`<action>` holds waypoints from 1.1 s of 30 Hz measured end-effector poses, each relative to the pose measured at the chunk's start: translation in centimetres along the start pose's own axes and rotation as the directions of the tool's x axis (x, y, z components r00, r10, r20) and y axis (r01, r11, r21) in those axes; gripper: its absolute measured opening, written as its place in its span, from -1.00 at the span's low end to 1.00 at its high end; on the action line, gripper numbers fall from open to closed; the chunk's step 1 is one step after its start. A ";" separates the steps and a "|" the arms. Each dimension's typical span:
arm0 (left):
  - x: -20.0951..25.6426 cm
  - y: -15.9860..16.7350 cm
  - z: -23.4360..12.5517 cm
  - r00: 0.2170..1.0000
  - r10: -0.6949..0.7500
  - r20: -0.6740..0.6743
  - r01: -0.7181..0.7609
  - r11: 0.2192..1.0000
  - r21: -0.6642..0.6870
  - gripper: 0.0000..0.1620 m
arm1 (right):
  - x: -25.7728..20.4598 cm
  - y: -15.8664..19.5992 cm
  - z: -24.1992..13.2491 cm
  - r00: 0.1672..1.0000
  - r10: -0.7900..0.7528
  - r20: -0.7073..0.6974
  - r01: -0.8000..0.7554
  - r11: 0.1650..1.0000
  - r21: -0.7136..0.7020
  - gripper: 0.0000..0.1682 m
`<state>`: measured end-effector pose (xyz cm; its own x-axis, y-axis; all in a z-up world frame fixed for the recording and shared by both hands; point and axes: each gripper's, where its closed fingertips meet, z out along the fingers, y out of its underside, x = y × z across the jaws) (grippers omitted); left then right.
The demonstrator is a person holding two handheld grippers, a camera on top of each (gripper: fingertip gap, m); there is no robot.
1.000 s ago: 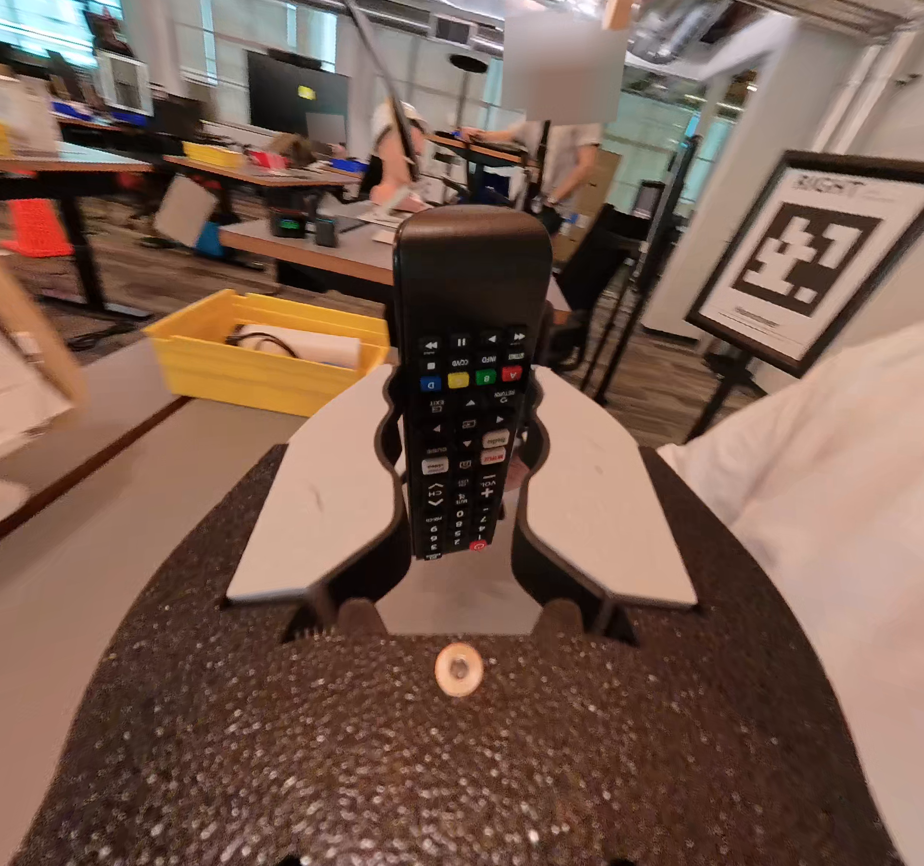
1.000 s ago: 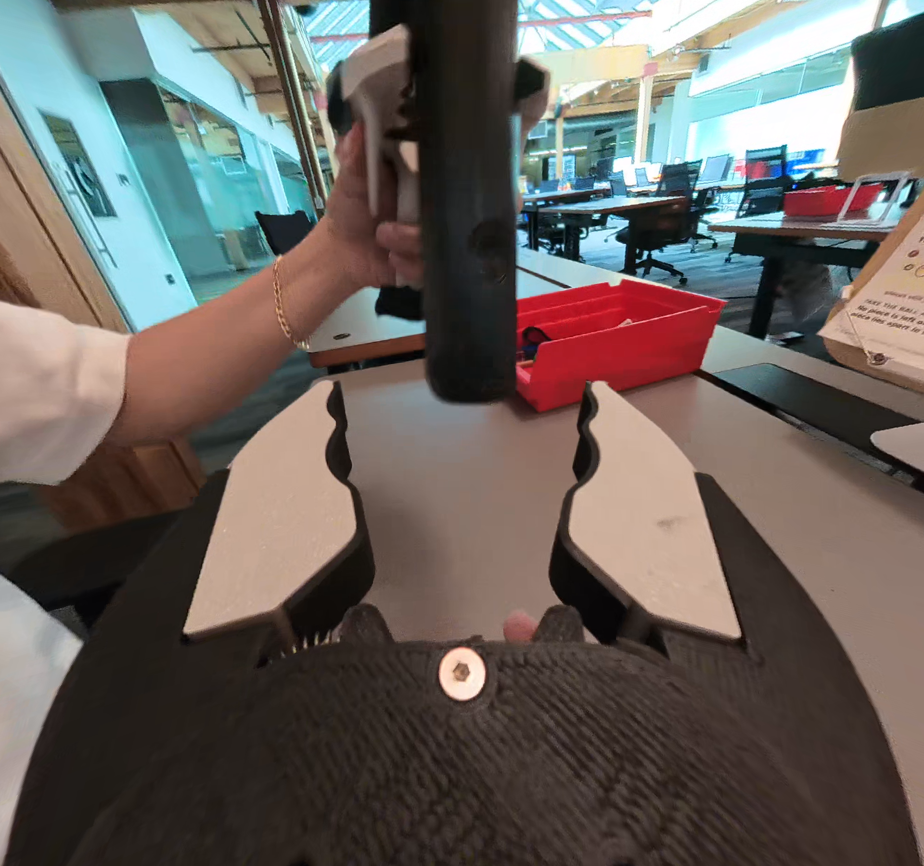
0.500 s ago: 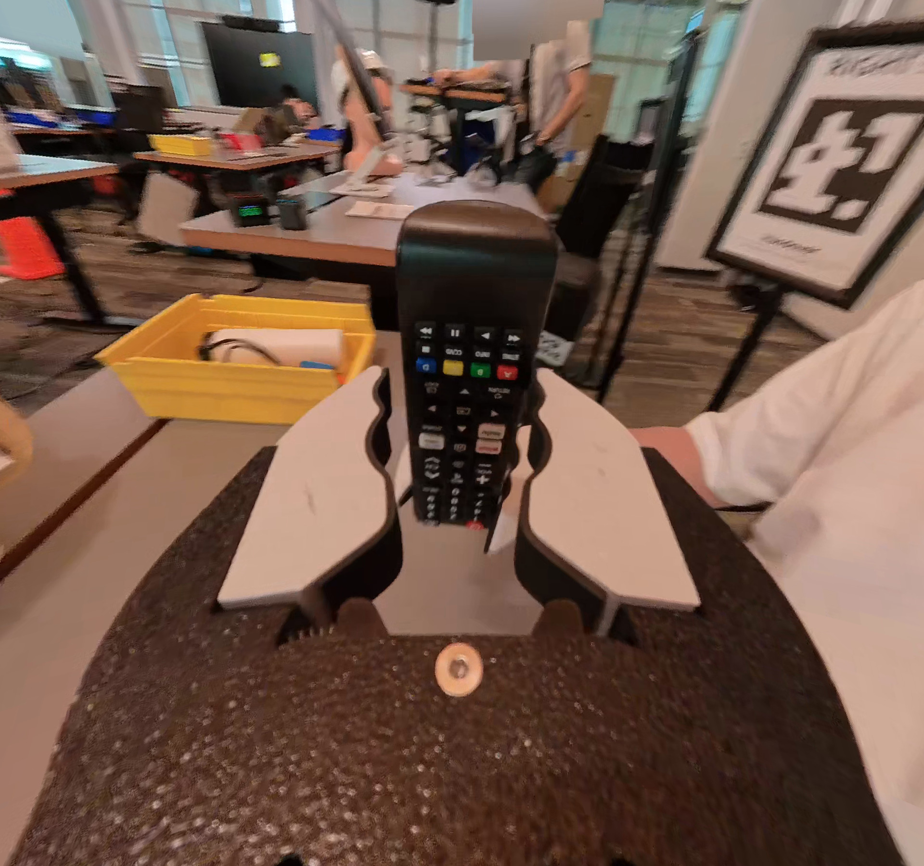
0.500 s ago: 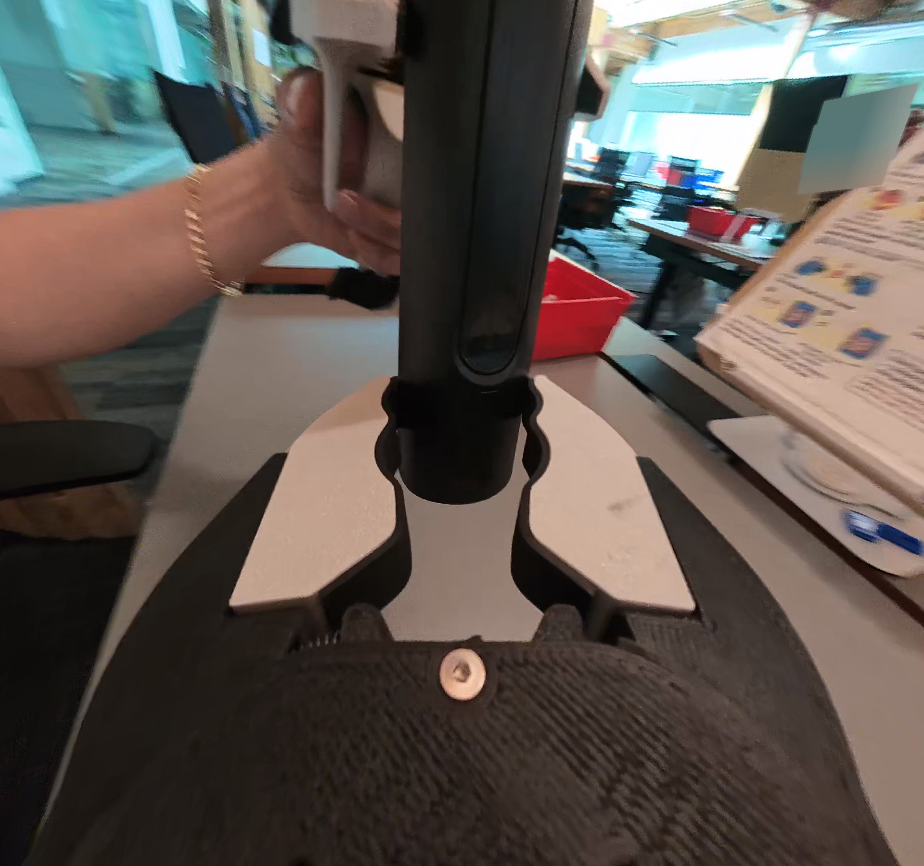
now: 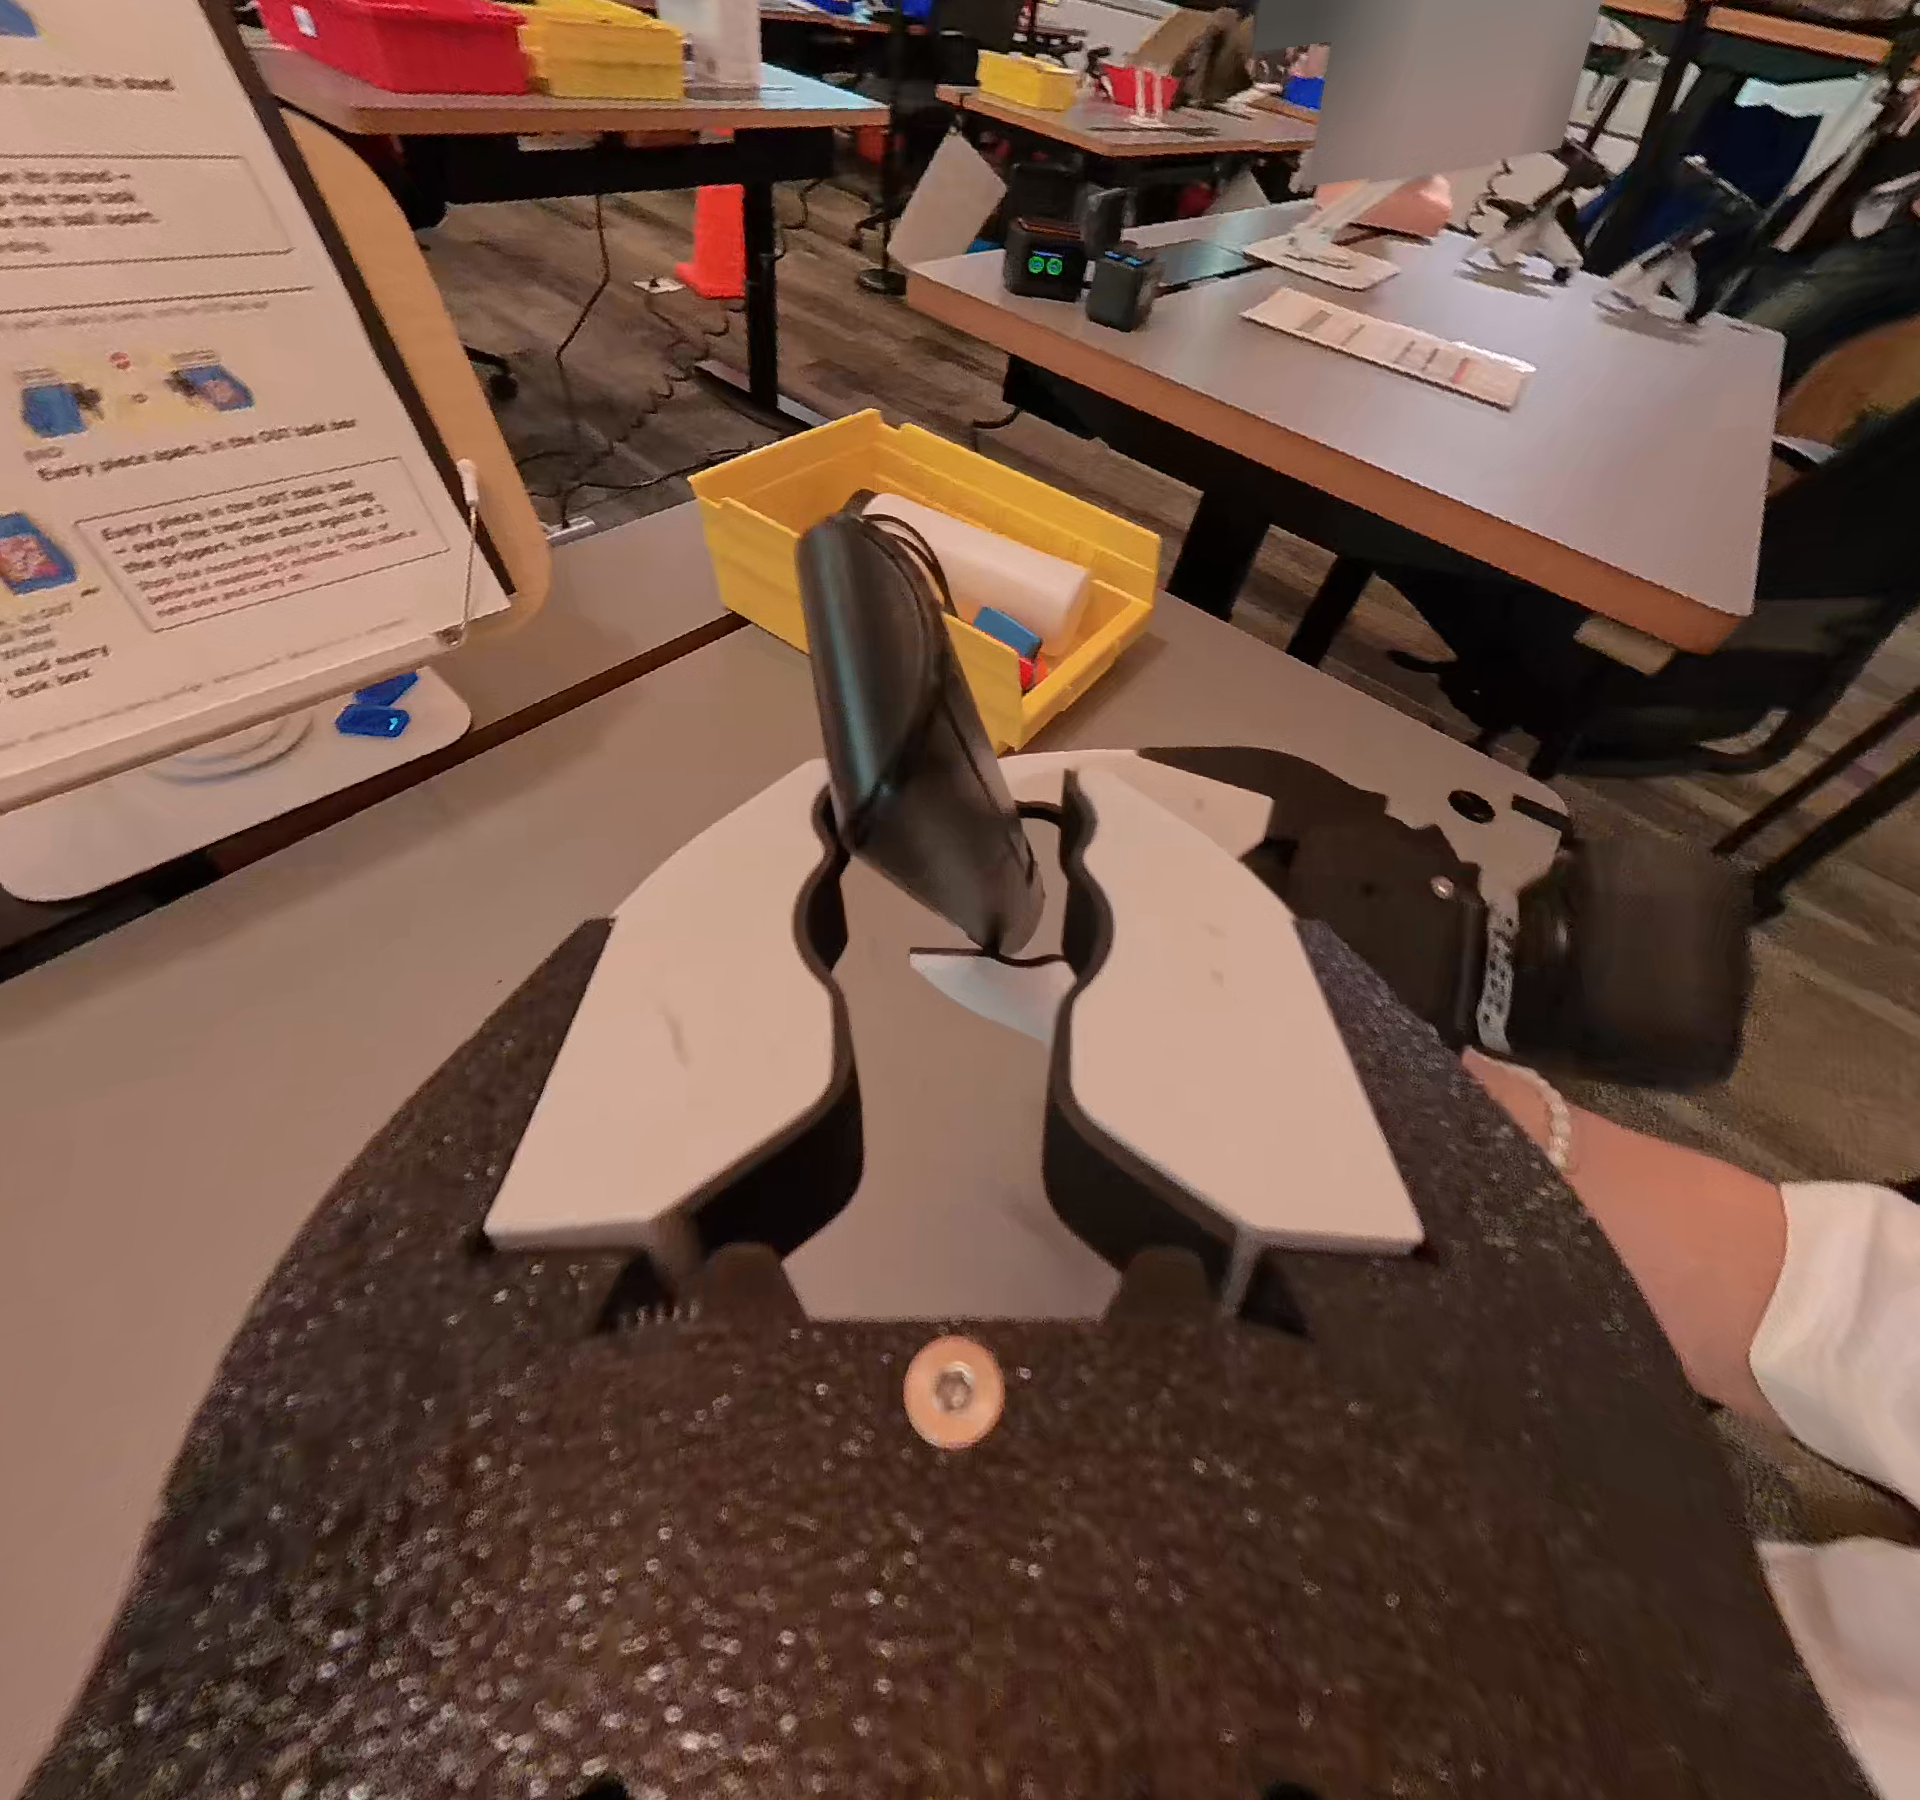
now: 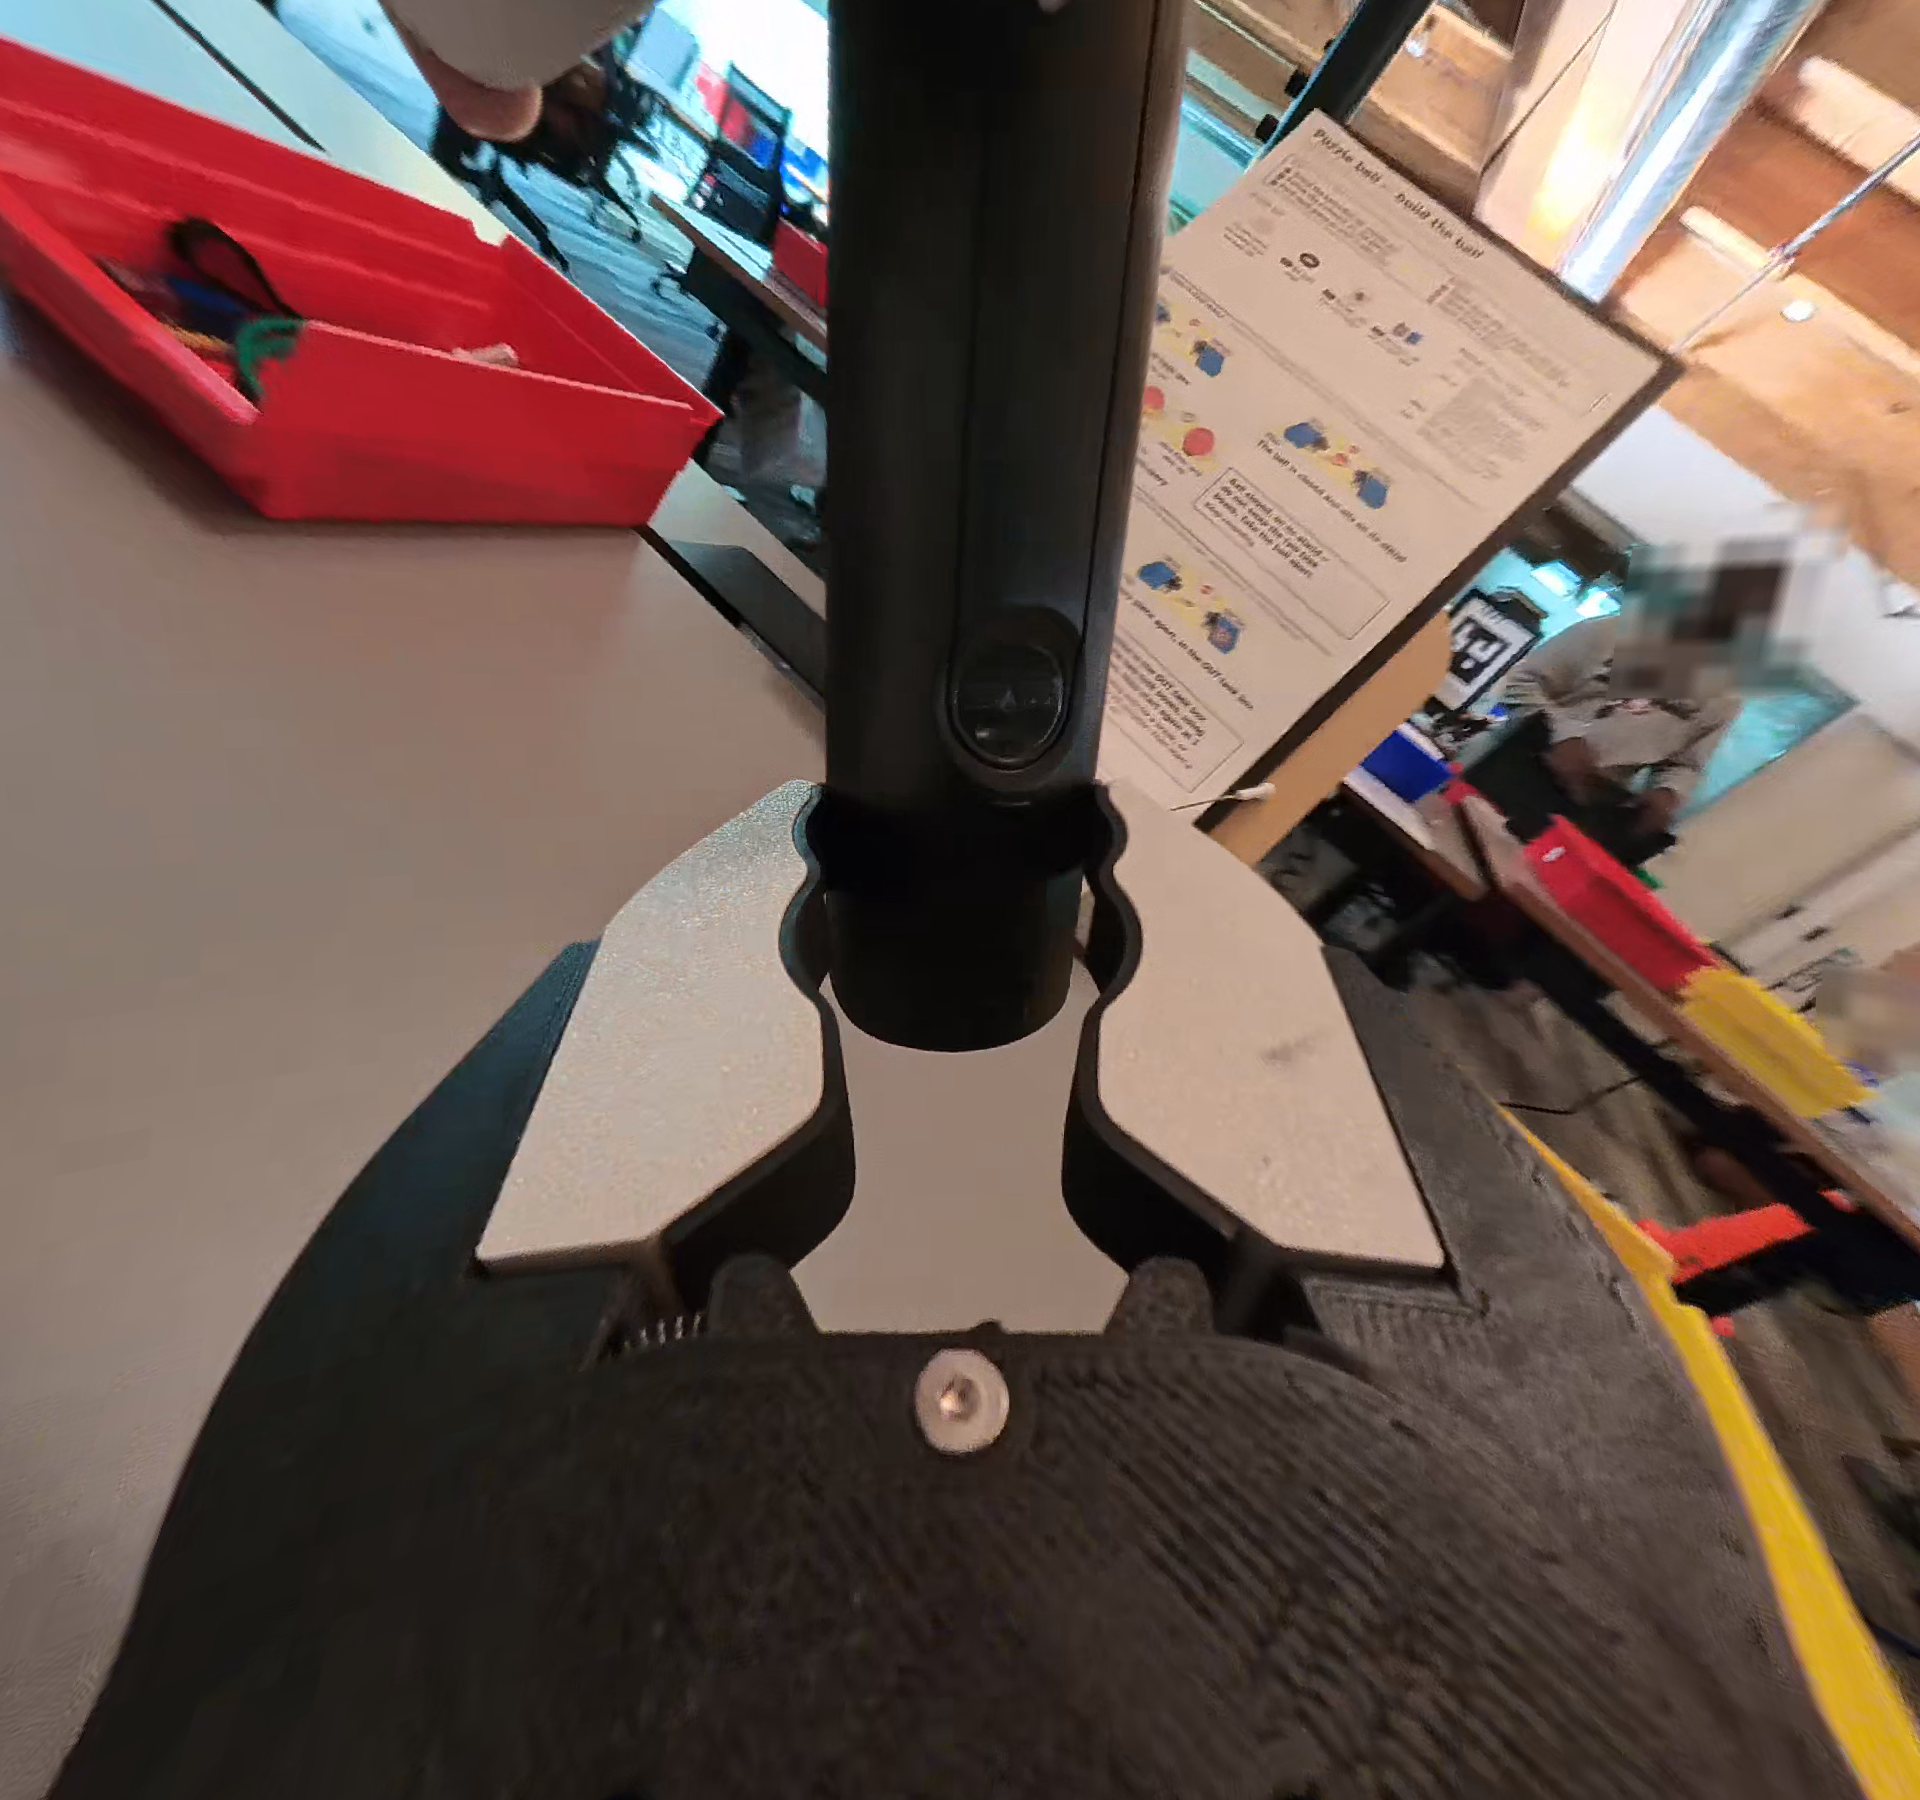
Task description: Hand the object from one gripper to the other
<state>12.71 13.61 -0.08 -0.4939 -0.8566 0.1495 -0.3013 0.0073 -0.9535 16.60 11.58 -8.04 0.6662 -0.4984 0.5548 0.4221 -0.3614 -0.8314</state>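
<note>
In the left wrist view, we see the left gripper (image 5: pixel 951 805) at centre frame. Its fingers are narrow and straddle the black remote control (image 5: pixel 904 732), which leans toward the upper left above the bench (image 5: pixel 312 971). A gap shows on 1 side, so we cannot tell whether they pinch it. In the right wrist view, the right gripper (image 6: pixel 956 815) clamps the remote's lower end. We judge this the release step: next the left fingers must spread and back clear.

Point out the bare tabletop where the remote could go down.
Free: the grey table left of the left hand-held gripper, between the sign stand and the yellow bin; also the stretch before the red bin. Crowded: right of the remote, where the right hand-held gripper sits.
</note>
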 end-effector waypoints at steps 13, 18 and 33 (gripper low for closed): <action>-0.1 -0.8 -0.4 0.976 0.052 -0.210 -0.025 0.992 0.126 -0.71 | -0.7 -2.6 -2.1 0.866 0.333 0.373 -0.414 0.896 0.163 -0.20; 1.2 -1.6 -2.0 0.898 0.093 -0.431 0.001 0.977 0.213 -0.71 | 0.8 -3.3 -3.5 0.504 0.578 0.642 -0.788 0.611 0.069 -0.21; 0.0 -2.0 -2.8 0.868 0.064 -0.492 0.100 0.949 0.298 -0.48 | -1.1 -4.8 -4.6 0.560 0.401 0.725 -0.715 0.676 0.178 -0.73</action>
<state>11.03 14.98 2.57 -0.8494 -0.4891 0.1980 -0.0920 -0.2321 -0.9683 10.99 10.21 -4.52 0.9880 0.1475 -0.0450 -0.0816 0.2524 -0.9642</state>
